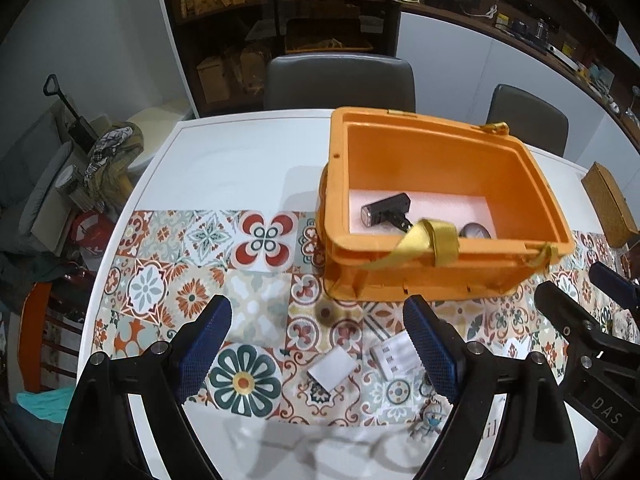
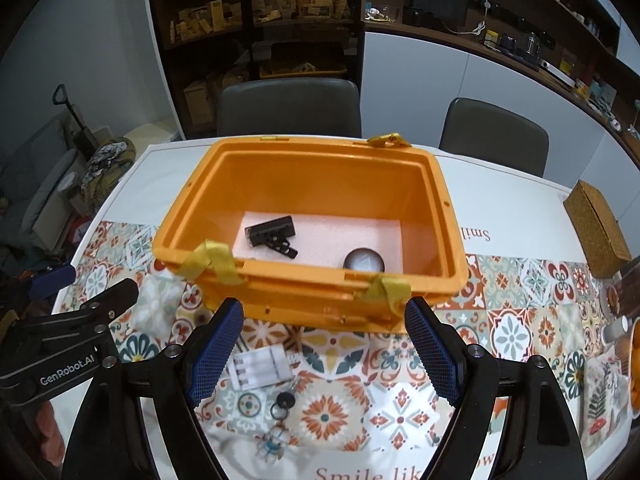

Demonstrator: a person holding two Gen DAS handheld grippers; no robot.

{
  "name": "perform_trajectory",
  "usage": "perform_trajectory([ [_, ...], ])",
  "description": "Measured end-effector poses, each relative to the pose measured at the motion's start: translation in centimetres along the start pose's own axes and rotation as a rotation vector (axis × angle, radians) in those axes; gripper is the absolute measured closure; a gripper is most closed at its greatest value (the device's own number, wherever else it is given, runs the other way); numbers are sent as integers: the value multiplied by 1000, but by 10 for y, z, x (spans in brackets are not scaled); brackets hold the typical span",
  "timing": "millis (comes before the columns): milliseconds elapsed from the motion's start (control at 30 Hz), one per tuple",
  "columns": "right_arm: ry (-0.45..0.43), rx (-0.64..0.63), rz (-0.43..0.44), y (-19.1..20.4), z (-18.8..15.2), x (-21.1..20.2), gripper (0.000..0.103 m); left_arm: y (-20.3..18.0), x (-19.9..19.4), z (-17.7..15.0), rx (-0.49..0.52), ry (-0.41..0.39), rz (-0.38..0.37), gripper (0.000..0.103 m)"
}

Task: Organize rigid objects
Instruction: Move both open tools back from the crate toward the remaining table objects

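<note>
An open orange box (image 1: 440, 276) (image 2: 304, 300) stands on the patterned tablecloth. Inside it, on pink foam, lie a black torch (image 1: 386, 209) (image 2: 272, 234) and a round dark puck (image 1: 475, 232) (image 2: 364, 261). On the cloth in front lie a small white battery pack (image 1: 394, 356) (image 2: 262, 368), a white card (image 1: 331, 368), a brown round disc (image 1: 326, 313) and a keyring with a charm (image 2: 280, 420) (image 1: 430, 420). My left gripper (image 1: 320, 344) is open and empty above the card. My right gripper (image 2: 324, 348) is open and empty before the box.
A woven brown box (image 2: 598, 226) (image 1: 608, 204) sits at the table's right edge. Orange items and a cup (image 2: 616, 330) stand at the far right. Two grey chairs (image 2: 290, 106) stand behind the round white table (image 1: 240, 152). Clutter lies on the floor left.
</note>
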State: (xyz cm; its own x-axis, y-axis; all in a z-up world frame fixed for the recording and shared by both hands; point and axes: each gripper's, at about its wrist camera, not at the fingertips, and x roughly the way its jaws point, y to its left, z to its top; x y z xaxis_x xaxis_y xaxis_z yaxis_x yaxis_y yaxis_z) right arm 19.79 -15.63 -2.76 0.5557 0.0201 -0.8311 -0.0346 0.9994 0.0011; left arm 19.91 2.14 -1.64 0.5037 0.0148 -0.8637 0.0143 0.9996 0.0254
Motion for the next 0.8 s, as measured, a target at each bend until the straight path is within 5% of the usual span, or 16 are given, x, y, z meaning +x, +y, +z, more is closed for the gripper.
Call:
perform_trajectory([
  [800, 75, 32, 57, 6, -64, 12, 24, 7, 20, -62, -10, 103, 17, 15],
])
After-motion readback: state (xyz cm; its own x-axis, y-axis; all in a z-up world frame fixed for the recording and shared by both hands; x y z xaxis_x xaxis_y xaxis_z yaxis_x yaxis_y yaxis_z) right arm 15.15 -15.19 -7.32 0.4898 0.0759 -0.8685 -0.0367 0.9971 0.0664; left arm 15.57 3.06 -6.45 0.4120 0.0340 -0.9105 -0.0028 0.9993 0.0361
